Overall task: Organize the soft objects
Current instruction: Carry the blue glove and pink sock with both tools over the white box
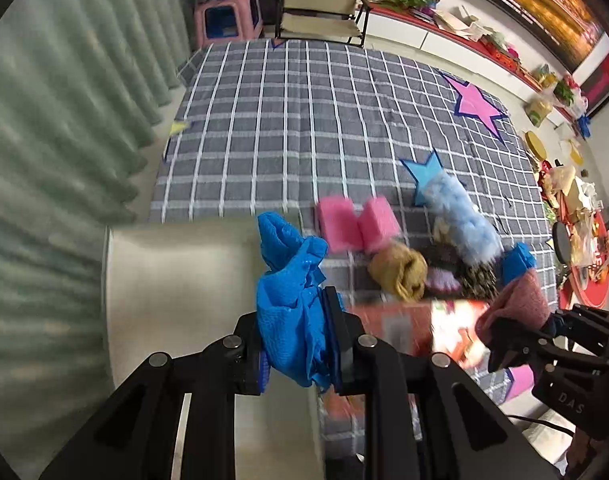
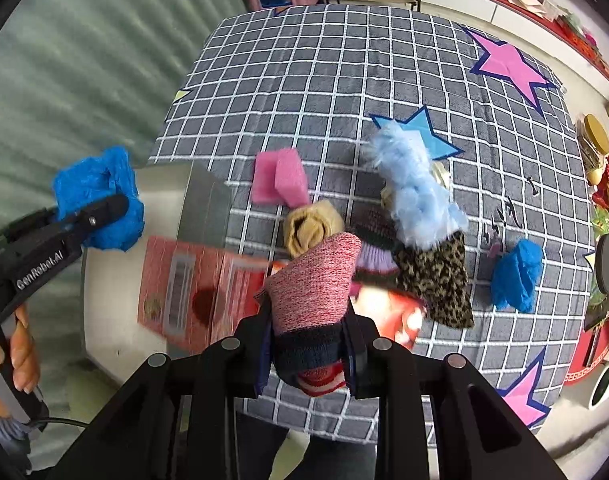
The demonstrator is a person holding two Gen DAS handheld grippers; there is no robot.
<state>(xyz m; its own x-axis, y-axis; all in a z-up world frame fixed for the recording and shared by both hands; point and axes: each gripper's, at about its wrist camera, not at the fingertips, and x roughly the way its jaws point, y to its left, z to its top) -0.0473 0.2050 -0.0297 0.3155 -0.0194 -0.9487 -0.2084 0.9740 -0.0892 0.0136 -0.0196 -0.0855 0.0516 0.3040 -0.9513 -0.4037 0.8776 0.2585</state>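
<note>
My left gripper (image 1: 296,312) is shut on a crumpled blue plastic piece (image 1: 288,276), held above a white flat-topped surface (image 1: 176,280). My right gripper (image 2: 308,336) is shut on a pink knitted sock (image 2: 316,284) with a navy band, above a red box (image 2: 192,292). On the checked blanket (image 2: 304,80) beyond lie a pink sponge (image 2: 278,182), a rolled tan sock (image 2: 310,224), a light-blue fluffy piece (image 2: 412,188), a leopard-print cloth (image 2: 436,280) and a second blue crumpled piece (image 2: 516,274). In the right wrist view the left gripper (image 2: 100,216) shows at the left, with a hand on its grip.
A green curtain (image 1: 64,140) runs along the left. Past the blanket's far end stand a pink stool (image 1: 228,20) and a folding chair (image 1: 320,4). Cluttered items (image 1: 576,208) fill the floor on the right, below a red shelf (image 1: 464,40).
</note>
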